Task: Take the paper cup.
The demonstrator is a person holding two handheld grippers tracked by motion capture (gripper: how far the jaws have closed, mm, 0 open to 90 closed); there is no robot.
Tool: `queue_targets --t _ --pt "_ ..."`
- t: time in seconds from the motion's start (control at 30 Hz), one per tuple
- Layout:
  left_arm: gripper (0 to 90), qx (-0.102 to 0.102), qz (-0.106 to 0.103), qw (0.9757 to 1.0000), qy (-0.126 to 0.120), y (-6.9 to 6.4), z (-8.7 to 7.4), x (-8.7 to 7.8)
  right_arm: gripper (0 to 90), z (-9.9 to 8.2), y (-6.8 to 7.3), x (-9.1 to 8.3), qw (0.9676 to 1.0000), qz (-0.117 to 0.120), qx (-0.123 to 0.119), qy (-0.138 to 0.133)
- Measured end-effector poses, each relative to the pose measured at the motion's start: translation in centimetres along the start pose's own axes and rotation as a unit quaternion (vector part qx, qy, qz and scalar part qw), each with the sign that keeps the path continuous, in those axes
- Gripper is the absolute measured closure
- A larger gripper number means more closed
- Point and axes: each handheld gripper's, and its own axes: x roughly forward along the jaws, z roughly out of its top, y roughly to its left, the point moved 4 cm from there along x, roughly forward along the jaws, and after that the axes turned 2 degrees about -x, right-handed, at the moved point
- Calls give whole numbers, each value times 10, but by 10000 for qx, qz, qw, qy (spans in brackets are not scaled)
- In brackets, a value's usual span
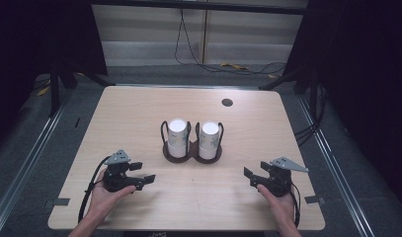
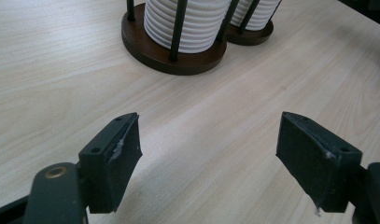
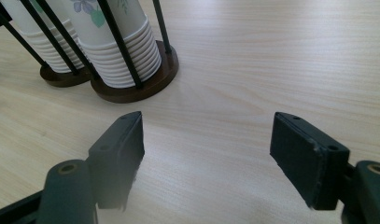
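Bench: light wood top; a small dark round hole sits in its upper right part in the high view.

Cup holder: dark brown double base with thin black upright rods, at the centre of the high view. It carries two stacks of white paper cups, the left stack and the right stack, both upright and side by side. In the right gripper view the nearer stack shows a floral print, and the ribbed rims of the nested cups are visible low on it.

Left gripper: lower left of the high view, held in a hand, pointing toward the right of the frame. Fingers apart, bare bench between them. In the left gripper view the holder sits at the top centre, well apart from the fingers.

Right gripper: lower right of the high view, held in a hand, pointing left. Fingers apart, nothing between them. In the right gripper view the holder sits upper left, near the fingers but not touching them.
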Motion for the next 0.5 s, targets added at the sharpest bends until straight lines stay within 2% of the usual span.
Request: queue_targets --t 0.07,0.13,0.23,0.33,0.43,0.47,0.5 --pt "218 -40 -66 10000 -4 -1 0 0 255 0 0 0 10000 5 13 -21" --pt "219 2 -33 10000 12 -1 0 0 249 -1 1 1 10000 40 20 0" --pt "219 -78 -39 10000 -47 0 1 0 243 -1 3 2 10000 91 -15 32" --pt "227 -36 -25 10000 -65 0 3 -3 238 -1 5 2 9999 133 -40 26" --pt "227 -176 -28 9998 -110 0 6 -5 235 -1 6 2 9998 181 -64 35" --pt "227 -164 -69 9998 -124 -3 7 -6 235 -2 7 3 9997 216 -69 49" --pt "227 -63 -74 9999 -142 -6 8 -6 234 -2 8 3 9997 237 -77 67"
